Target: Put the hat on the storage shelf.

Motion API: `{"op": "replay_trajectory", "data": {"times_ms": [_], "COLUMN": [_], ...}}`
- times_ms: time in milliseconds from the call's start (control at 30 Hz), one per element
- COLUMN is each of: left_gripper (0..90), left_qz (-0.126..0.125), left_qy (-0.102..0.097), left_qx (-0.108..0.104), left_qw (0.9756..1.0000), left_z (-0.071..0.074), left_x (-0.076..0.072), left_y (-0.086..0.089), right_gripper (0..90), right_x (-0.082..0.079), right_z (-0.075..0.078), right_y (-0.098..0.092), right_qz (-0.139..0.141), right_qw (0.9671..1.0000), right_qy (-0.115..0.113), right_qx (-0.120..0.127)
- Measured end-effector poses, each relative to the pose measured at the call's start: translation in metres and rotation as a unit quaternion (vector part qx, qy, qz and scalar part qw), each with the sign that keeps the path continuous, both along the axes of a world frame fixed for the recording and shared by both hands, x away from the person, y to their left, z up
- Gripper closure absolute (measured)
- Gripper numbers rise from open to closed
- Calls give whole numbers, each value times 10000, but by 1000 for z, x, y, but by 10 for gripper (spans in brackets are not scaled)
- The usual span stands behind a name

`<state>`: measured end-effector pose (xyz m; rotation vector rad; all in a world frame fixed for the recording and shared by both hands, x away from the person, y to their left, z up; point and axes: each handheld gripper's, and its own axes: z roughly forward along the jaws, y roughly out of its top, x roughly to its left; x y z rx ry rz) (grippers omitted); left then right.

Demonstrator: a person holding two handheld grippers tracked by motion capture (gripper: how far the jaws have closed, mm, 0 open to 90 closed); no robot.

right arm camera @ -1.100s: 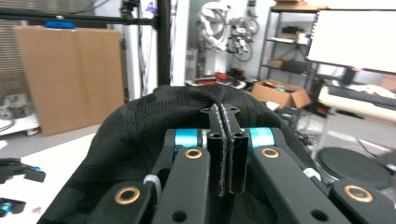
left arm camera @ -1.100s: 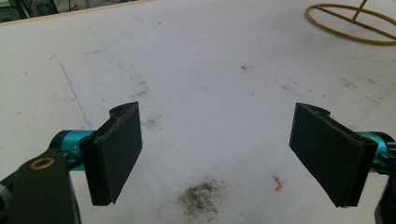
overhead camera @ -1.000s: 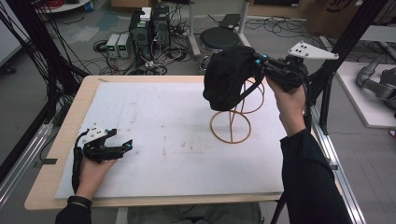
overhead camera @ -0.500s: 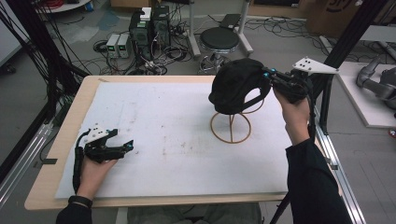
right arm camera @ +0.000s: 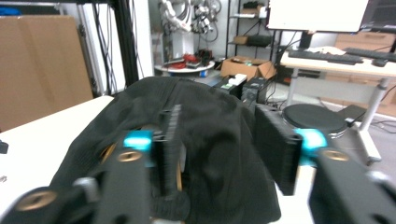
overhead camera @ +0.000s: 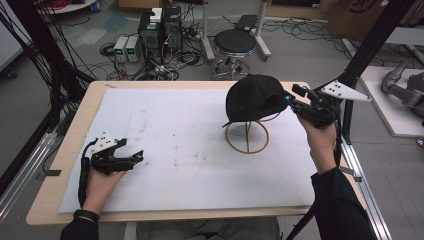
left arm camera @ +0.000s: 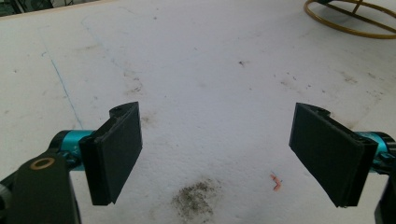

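Black cap [overhead camera: 255, 97] sits on top of the gold wire stand [overhead camera: 247, 137], around 2 o'clock on the white mat [overhead camera: 190, 150], crown up, brim pointing roughly toward 7–8 o'clock. Right gripper [overhead camera: 291, 99] is at the cap's 3 o'clock side, touching the rear edge; in the right gripper view its jaws stand moderately apart with cap fabric [right arm camera: 205, 140] between and in front of them. Can't tell if they actually pinch cloth, looks like not clamped. Right hand [overhead camera: 320, 142] is by far the nearer one. Left gripper [overhead camera: 131, 159] rests at 8 o'clock on the mat, well apart from the cap, jaws wide and empty. Judgement: the stand's ring base is near the mat's right edge, little room at 3 o'clock; open mat lies toward 9 o'clock and 6 o'clock.
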<state>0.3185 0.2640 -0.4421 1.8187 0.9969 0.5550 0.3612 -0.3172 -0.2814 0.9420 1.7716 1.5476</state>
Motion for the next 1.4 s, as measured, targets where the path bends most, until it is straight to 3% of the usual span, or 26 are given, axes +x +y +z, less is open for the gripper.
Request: {"op": "replay_trajectory", "data": {"times_ms": [167, 400, 433, 467, 500, 600, 867, 933, 1400], "left_gripper": [172, 170, 170, 170, 170, 170, 171, 171, 171], "left_qz": [16, -35, -35, -86, -86, -111, -250, -248, -403], "left_qy": [-28, -104, -104, -135, -135, -168, -218, -260, -316], "left_qx": [-24, -4, -4, -7, -7, -7, -33, -73, -104], "left_qw": [10000, 9999, 9999, 9999, 9999, 9998, 9994, 9993, 9986], "left_z": [1, 4, 4, 6, 6, 8, 11, 11, 10], "left_x": [-1, -1, -1, -1, -1, -2, -4, -5, -6], "left_y": [0, -2, -2, -3, -3, -4, -7, -6, -10], "right_gripper": [386, 279, 279, 255, 255, 221, 220, 220, 236], "right_x": [-14, -35, -35, -40, -40, -49, -53, -51, -42], "right_z": [-13, -54, -54, -65, -65, -88, -127, -133, -146], "right_y": [-5, -16, -16, -19, -19, -22, -18, -19, -18], "right_qz": [1, -165, -165, -204, -204, -320, -303, -271, -201], "right_qw": [9998, 9996, 9996, 9992, 9992, 9980, 9960, 9945, 9928], "right_qy": [-105, 47, 47, 122, 122, 345, 787, 973, 1181], "right_qx": [151, 241, 241, 318, 318, 425, 310, 292, -61]}}
